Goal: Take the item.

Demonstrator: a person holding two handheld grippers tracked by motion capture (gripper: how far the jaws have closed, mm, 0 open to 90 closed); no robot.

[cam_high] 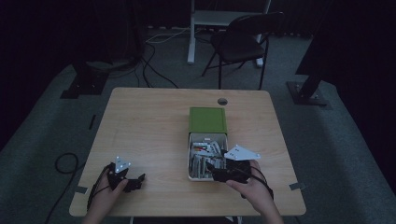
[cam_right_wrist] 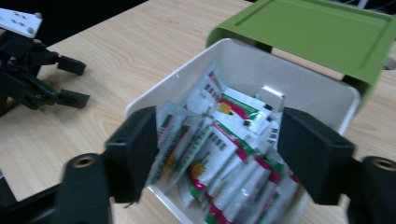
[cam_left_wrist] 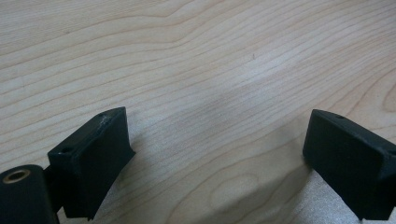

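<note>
A white box [cam_high: 190, 158] of red, green and white sachets [cam_high: 205, 151] sits right of the table's middle. Its green lid [cam_high: 208, 120] lies just behind it. My right gripper [cam_high: 212, 169] hangs over the box's near end. In the right gripper view its jaws [cam_right_wrist: 217, 149] stand apart above the sachets [cam_right_wrist: 219, 140], with nothing pressed between the pads. The box rim [cam_right_wrist: 154, 93] and lid [cam_right_wrist: 317, 28] lie beyond. My left gripper [cam_high: 140, 179] rests open near the front left edge, over bare wood [cam_left_wrist: 217, 149]. It also appears far off at the left in the right gripper view [cam_right_wrist: 74, 81].
The wooden table [cam_high: 149, 121] has a cable hole [cam_high: 222, 101] near its far edge. A dark folding chair [cam_high: 243, 42] and a white stand are behind the table. Cables lie on the grey floor at left.
</note>
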